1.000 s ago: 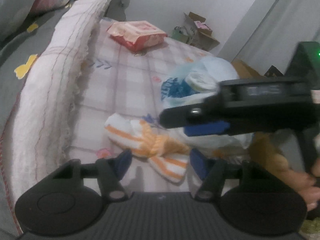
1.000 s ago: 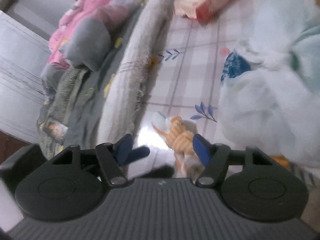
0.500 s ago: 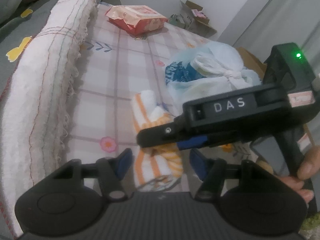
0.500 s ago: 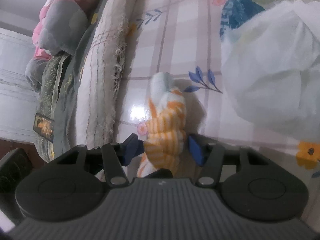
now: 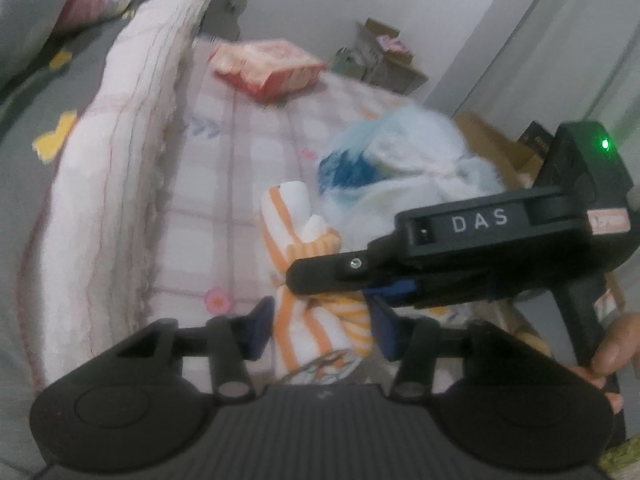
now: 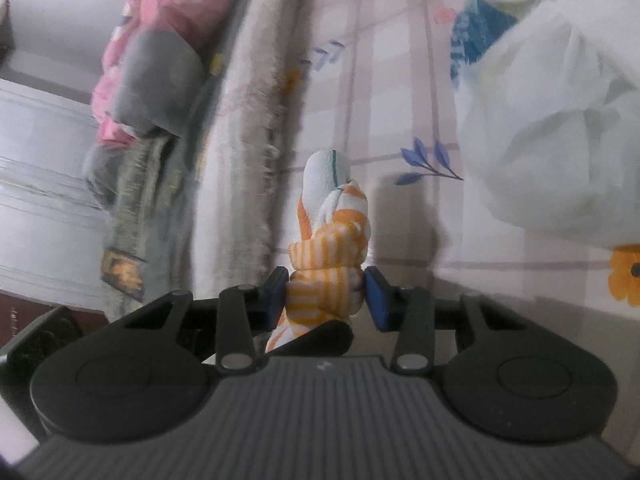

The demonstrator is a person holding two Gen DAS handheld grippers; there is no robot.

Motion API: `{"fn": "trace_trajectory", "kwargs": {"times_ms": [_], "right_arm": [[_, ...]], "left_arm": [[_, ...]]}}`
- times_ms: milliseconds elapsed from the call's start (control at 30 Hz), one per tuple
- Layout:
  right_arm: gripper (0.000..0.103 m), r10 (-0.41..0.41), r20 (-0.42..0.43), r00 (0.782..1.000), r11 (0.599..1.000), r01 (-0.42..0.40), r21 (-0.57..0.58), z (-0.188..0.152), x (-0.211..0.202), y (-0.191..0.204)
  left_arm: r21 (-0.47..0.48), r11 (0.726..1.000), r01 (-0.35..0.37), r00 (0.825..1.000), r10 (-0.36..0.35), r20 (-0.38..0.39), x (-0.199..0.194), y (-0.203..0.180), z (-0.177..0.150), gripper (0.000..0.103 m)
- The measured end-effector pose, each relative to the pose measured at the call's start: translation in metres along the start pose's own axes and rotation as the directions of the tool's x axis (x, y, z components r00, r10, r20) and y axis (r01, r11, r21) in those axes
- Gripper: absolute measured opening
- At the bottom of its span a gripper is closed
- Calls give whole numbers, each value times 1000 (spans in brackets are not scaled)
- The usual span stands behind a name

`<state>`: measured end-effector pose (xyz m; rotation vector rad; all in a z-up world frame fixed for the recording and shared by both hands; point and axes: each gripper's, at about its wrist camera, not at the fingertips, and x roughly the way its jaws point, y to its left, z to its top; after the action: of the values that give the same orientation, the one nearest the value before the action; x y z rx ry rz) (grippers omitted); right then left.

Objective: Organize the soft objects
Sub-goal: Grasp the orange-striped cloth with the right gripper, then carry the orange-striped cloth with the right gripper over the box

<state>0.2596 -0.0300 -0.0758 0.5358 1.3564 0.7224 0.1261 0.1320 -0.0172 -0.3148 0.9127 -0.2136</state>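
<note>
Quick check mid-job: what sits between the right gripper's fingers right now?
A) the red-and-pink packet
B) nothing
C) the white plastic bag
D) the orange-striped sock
D: in the right wrist view the right gripper has its blue pads pressed against both sides of the sock; its jaws have just been closing.

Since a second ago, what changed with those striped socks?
Both grippers have closed in: the right gripper now pinches the orange-striped socks, while the left gripper's jaws narrowed around their other end. The white bag and pink packet stayed put.
</note>
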Motion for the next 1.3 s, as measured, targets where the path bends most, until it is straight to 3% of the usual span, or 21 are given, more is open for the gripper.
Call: {"fn": "trace_trajectory", "kwargs": {"times_ms": [200, 433, 767, 967, 1067, 1300], "right_arm": [[40, 73, 107, 992, 997, -69, -42, -6, -47, 12], [40, 132, 252, 959, 990, -115, -81, -13, -132, -2], [39, 38, 436, 899, 999, -25, -35, -42, -270, -75], [39, -38, 485, 873, 999, 24, 34, -60, -326, -123], [39, -66, 501, 863, 997, 40, 61, -67, -345, -144], [39, -182, 516, 837, 983, 139, 120, -68, -369, -182]], "left_arm": [[97, 995, 3, 998, -9, 66, -28, -41, 17, 51], [236, 969, 75, 990, -101, 103, -31, -117, 34, 51], [407, 873, 271, 957, -288, -19, 18, -244, 35, 53], [431, 830, 353, 933, -346, -97, 48, -284, 28, 58], [432, 827, 360, 931, -346, -115, 59, -289, 25, 59], [403, 863, 306, 951, -295, -91, 73, -284, 32, 60]]}}
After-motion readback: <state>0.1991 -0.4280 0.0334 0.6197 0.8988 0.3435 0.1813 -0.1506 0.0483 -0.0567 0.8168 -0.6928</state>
